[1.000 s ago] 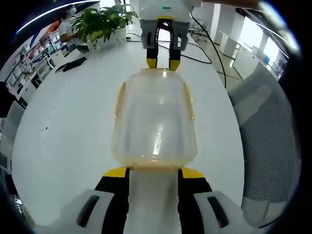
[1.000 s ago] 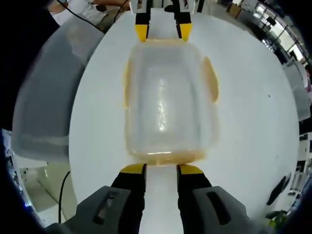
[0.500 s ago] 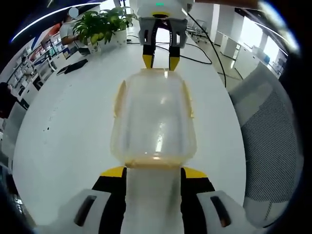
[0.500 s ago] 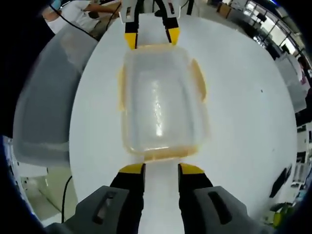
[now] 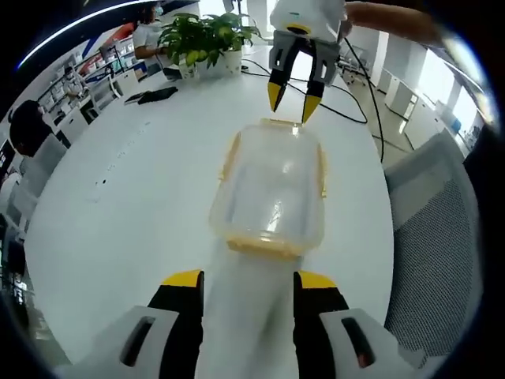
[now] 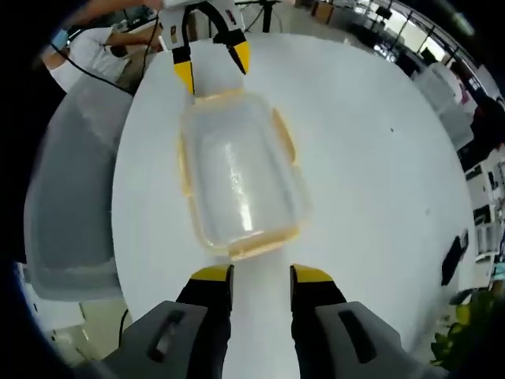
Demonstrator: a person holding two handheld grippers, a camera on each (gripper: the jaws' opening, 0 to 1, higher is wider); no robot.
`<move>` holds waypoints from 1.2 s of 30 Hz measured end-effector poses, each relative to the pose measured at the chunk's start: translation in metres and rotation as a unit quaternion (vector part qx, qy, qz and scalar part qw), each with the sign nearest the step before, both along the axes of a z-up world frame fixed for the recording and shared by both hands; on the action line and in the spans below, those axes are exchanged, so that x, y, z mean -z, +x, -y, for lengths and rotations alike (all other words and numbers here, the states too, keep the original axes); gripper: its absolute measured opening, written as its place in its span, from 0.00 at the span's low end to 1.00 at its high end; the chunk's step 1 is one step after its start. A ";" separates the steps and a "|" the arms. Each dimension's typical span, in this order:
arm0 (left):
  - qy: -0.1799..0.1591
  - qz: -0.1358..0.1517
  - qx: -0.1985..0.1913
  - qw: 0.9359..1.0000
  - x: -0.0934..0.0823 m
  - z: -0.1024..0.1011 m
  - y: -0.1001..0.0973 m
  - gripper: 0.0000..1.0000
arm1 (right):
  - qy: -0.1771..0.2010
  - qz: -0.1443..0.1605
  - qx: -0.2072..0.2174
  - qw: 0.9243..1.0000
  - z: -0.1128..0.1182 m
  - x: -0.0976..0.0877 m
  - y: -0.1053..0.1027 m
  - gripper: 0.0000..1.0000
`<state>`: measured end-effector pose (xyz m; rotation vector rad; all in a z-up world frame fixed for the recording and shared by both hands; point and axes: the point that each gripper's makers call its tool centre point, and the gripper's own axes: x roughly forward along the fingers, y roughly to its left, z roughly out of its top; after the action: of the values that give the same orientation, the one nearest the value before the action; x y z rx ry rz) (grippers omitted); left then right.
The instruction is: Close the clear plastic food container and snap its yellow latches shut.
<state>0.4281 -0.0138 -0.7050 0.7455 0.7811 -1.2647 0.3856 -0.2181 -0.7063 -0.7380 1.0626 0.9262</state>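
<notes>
Sitting on the white table (image 5: pixel 118 205), the clear container (image 5: pixel 272 189) with yellow latches (image 5: pixel 230 154) lies between both grippers, touching neither; left gripper (image 5: pixel 248 280) and right gripper (image 6: pixel 252 274) jaws are apart.

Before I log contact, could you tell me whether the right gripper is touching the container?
No, in the right gripper view bare table separates the open right gripper from the container.
</notes>
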 end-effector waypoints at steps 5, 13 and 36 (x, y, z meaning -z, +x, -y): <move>-0.008 -0.003 -0.049 0.999 -0.004 -0.004 0.003 0.39 | 0.005 0.009 0.028 1.000 -0.001 -0.005 0.002 0.26; -0.051 -0.028 -0.147 0.987 -0.014 0.000 0.004 0.38 | 0.026 0.034 0.105 0.994 0.002 -0.014 0.013 0.26; -0.089 -0.068 -0.272 0.956 0.000 0.019 -0.008 0.35 | 0.152 0.010 0.280 0.948 -0.017 0.005 0.010 0.29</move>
<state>0.4200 -0.0325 -0.7047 0.2657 0.8963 -0.8722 0.3954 -0.2016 -0.7114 -0.1656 1.0048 0.5670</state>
